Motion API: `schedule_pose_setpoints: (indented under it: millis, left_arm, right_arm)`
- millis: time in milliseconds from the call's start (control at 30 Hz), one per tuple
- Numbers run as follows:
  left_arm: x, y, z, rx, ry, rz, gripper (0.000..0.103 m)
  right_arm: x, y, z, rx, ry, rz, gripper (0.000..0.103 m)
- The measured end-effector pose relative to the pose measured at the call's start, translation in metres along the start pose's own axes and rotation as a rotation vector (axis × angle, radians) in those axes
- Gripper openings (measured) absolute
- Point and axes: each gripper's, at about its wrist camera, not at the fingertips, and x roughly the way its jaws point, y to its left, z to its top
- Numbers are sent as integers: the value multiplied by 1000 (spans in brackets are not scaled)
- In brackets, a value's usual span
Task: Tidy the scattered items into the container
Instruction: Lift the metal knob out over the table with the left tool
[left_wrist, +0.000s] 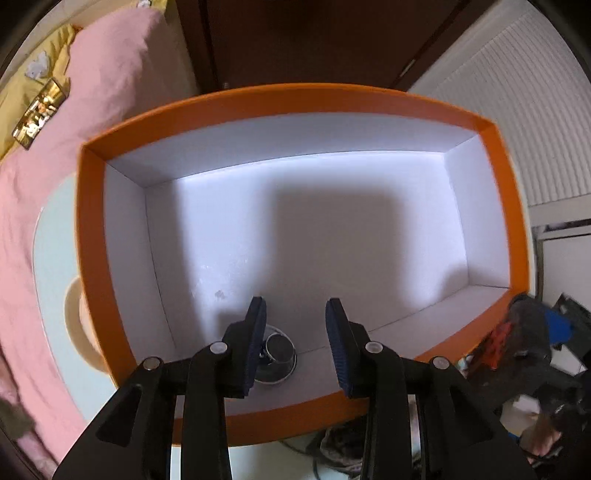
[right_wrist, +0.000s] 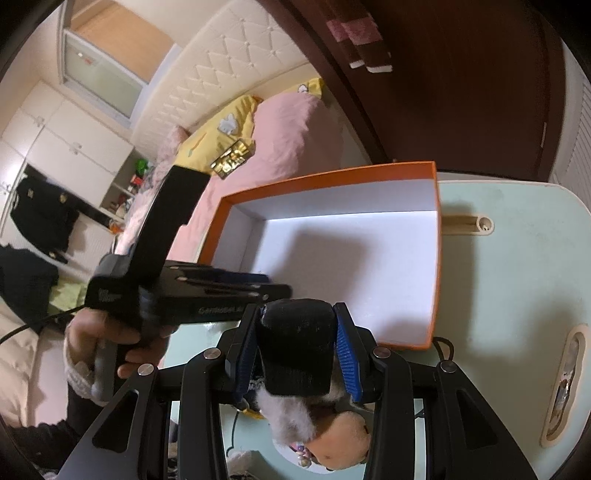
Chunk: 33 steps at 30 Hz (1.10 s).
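An orange box (left_wrist: 92, 258) with a white inside stands on the pale green table (right_wrist: 517, 277). My left gripper (left_wrist: 296, 308) hangs open over the box's near end, pointing almost straight down. A small round metal item (left_wrist: 275, 360) lies on the box floor below, against the left finger (left_wrist: 255, 332), and nothing is between the pads. My right gripper (right_wrist: 298, 310) is shut on the black top of a fluffy soft toy (right_wrist: 295, 417), held just in front of the box (right_wrist: 332, 175). A hand (right_wrist: 110, 343) holds the left tool.
A bed with a pink blanket (left_wrist: 110, 74) lies left of the table, with a gold box (left_wrist: 40, 110) on it. A dark wooden door (right_wrist: 461, 92) stands behind. The table has a groove (right_wrist: 465, 224) and an oval recess (right_wrist: 565, 384) at the right.
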Motion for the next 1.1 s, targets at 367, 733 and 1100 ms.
schedule_pose_setpoints:
  millis: [367,733,1100]
  left_arm:
    - [-4,17,-6,-39,-101,-1,0]
    - [-76,17,-23,-49,-356,-176,0]
    - [-109,13,-88,-34,-476,-250,0]
  right_arm:
    - [10,12,-9,-16,28,-1,39]
    - [2,25,-9,-22,-2,-13,39]
    - [-12,46,-19,-52,-43,-35,39]
